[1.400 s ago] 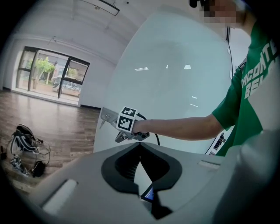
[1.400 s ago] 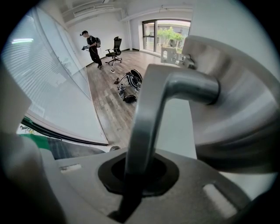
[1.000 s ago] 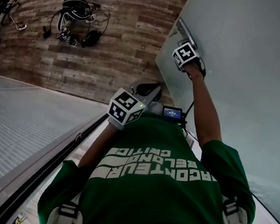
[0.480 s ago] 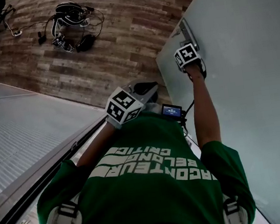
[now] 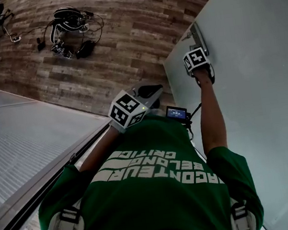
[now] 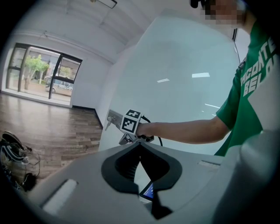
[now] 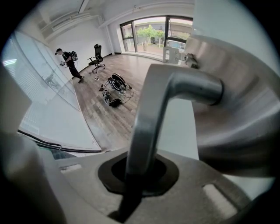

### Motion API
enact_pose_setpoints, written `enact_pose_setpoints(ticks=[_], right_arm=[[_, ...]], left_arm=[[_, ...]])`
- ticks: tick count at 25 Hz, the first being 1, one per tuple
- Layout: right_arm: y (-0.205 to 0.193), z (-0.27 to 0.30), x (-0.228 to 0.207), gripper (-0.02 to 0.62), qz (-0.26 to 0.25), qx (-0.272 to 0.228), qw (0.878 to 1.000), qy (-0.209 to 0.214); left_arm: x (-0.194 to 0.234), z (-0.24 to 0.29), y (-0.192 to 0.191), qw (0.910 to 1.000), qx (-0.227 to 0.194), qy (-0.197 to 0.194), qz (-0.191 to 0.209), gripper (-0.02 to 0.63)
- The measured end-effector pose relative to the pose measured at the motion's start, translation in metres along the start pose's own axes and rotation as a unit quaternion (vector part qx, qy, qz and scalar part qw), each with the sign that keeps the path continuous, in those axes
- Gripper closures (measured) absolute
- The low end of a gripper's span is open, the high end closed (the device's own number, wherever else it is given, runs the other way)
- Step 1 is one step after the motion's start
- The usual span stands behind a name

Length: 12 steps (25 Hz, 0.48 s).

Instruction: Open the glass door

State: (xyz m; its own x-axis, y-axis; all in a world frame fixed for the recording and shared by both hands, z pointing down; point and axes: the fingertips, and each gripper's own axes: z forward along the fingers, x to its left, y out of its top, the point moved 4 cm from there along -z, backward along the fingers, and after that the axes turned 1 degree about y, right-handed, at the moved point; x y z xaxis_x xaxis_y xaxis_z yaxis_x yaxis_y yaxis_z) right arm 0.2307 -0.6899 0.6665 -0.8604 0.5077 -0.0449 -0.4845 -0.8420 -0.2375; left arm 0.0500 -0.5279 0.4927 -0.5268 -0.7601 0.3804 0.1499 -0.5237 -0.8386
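Head view: glass door (image 5: 258,95) stands on edge to my right, with the door handle (image 5: 198,36) near its leading edge. Right tongs (image 5: 197,56) sit right on the handle. Left tongs (image 5: 150,90) hang well clear of the handle, in front of my chest. Left gripper view: left tongs pressed together, nothing in them, aimed toward the handle. Right gripper view: right tongs pinching the handle's lever, the bar running up out of the jaws. Risks, my read: the metal is smooth and round, so an off-axis pull could slide the pinch along the lever and lose it. A door swinging my way could also hit the idle left tongs or my torso.
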Motion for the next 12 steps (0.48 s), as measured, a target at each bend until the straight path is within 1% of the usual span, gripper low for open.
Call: enact_pose_setpoints(ticks=[8, 12], right_arm=[[-0.004, -0.006, -0.039, 0.606, 0.025, -0.002, 1.0, -0.006], [-0.009, -0.007, -0.053, 0.606, 0.037, -0.006, 0.999, -0.009]], left_arm=[[0.0, 0.027, 0.016, 1.0, -0.001, -0.005, 0.004, 0.589], [-0.003, 0.037, 0.015, 0.9999, 0.002, -0.008, 0.005, 0.589]])
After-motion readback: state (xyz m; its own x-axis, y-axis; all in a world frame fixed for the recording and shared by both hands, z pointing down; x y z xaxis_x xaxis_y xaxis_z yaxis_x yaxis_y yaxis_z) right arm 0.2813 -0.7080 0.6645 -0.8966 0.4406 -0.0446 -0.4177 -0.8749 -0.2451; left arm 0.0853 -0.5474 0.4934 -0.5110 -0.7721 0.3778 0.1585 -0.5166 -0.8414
